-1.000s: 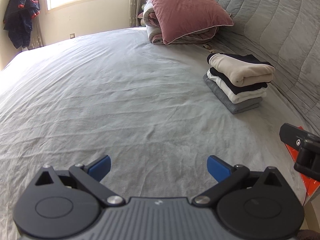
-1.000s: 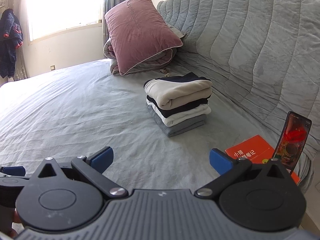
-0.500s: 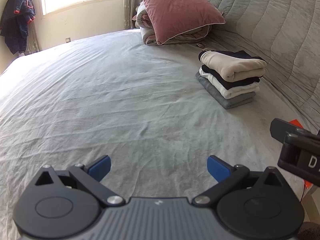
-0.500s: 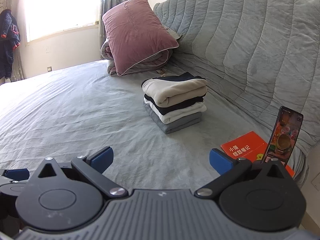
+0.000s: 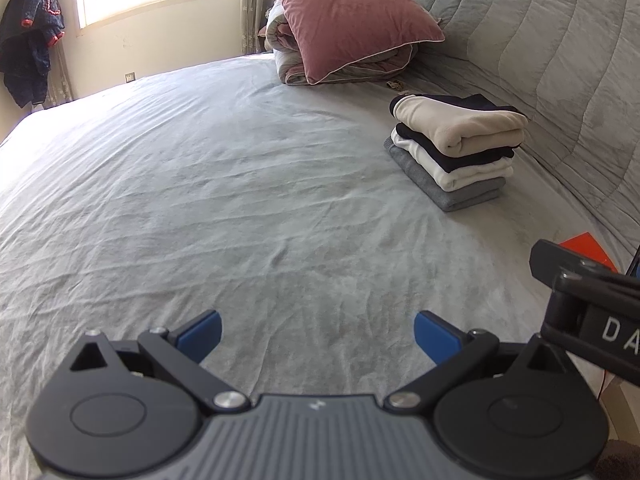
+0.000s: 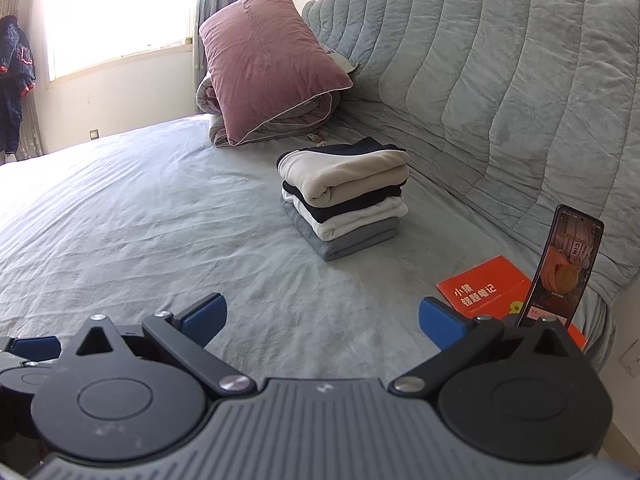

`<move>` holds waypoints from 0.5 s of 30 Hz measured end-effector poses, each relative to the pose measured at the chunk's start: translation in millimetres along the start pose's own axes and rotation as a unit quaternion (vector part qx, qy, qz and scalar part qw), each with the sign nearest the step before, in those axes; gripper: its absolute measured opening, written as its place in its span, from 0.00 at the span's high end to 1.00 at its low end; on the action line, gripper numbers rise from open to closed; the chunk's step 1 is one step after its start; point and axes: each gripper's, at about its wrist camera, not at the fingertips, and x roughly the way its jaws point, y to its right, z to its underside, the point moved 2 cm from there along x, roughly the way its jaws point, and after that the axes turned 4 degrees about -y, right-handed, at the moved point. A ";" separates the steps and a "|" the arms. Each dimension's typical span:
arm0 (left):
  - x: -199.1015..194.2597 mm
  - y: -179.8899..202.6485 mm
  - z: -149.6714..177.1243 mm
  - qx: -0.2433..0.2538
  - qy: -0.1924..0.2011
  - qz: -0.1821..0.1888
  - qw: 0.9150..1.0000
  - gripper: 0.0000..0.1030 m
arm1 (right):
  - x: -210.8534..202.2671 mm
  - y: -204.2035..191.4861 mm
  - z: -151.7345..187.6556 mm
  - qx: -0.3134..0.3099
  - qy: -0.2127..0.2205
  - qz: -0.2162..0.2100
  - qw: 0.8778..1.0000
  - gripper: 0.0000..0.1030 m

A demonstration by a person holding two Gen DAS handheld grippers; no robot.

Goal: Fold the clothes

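Note:
A stack of folded clothes (image 5: 456,148), cream on top, then dark, white and grey, sits on the grey bed sheet (image 5: 200,184) toward the right, near the quilted headboard. It also shows in the right wrist view (image 6: 344,196). My left gripper (image 5: 318,338) is open and empty, held above the sheet well short of the stack. My right gripper (image 6: 322,320) is open and empty too, beside the left one. Part of the right gripper's body (image 5: 592,320) shows at the right edge of the left wrist view.
A pink pillow (image 6: 268,60) rests on a rolled duvet at the far end. An orange booklet (image 6: 492,288) and an upright phone (image 6: 560,268) stand at the bed's right edge. A dark jacket (image 5: 32,56) hangs by the window. The quilted headboard (image 6: 500,80) borders the right.
Both grippers have drawn back a little from the stack and stay open. The right gripper's body shows further in at the right edge of the left wrist view.

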 end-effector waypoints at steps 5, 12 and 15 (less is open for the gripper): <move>0.0 0.6 0.0 0.002 0.001 -0.001 1.000 0.01 | 1.1 0.5 0.7 0.003 -0.001 0.005 1.000 0.00; 0.9 1.1 0.4 0.002 -0.002 0.000 1.000 0.01 | 1.1 -0.1 0.7 0.002 -0.002 0.004 1.000 0.00; 1.6 0.7 0.4 0.003 -0.003 0.000 1.000 0.01 | 1.8 -0.1 0.3 -0.001 -0.003 0.003 1.000 0.00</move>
